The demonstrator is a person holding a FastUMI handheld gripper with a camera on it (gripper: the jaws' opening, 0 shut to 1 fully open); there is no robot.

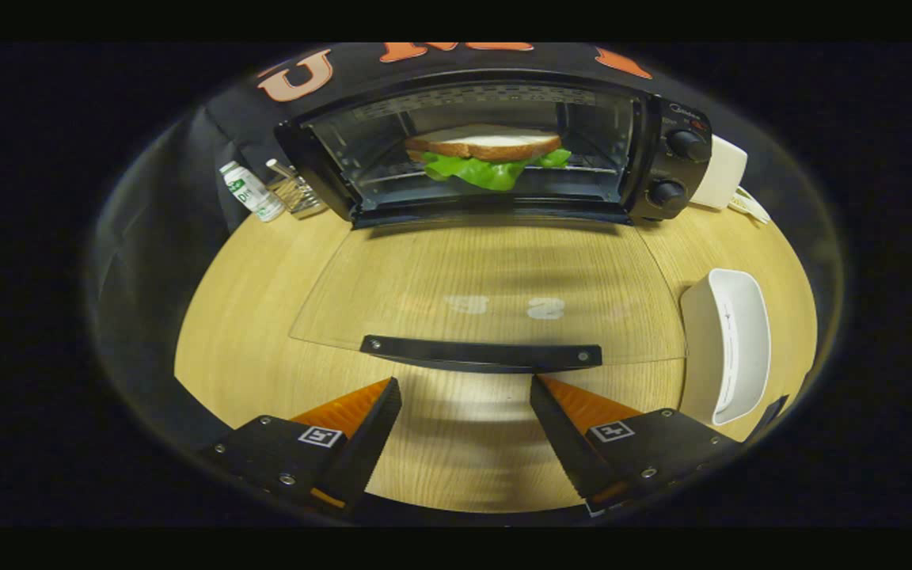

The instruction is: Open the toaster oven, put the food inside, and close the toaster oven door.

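**Gripper view: sandwich is in, door left to close**

Gripper view looks along the desk (266,317) toward the toaster oven (495,150), which stands at the far side against the booth wall. Its glass door (488,285) is folded all the way down and lies flat toward the camera, so the wood grain shows through the pane. That leaves the mouth of the oven fully clear. Inside, on the wire rack, sits the sandwich (488,154): a slice of bread on top with green lettuce spilling out beneath it. It rests well back from the opening, which should let the door swing up without catching it.

The gripper (465,396) is spread wide and holds nothing. Its two fingers sit apart, one on each side, with bare desk between them. Just ahead of them lies the door's black handle (481,353), the bar along the door's free edge. The fingertips stop just short of it and do not touch it.

By the look of things, two steps are done and only closing remains. The open fingers facing the handle suit that: the handle is the natural part to lift or push upward.

A white dish (729,356) stands on the desk to the right of the door, empty as far as can be seen. A small bottle (250,190) sits left of the oven, clear of the door's swing.
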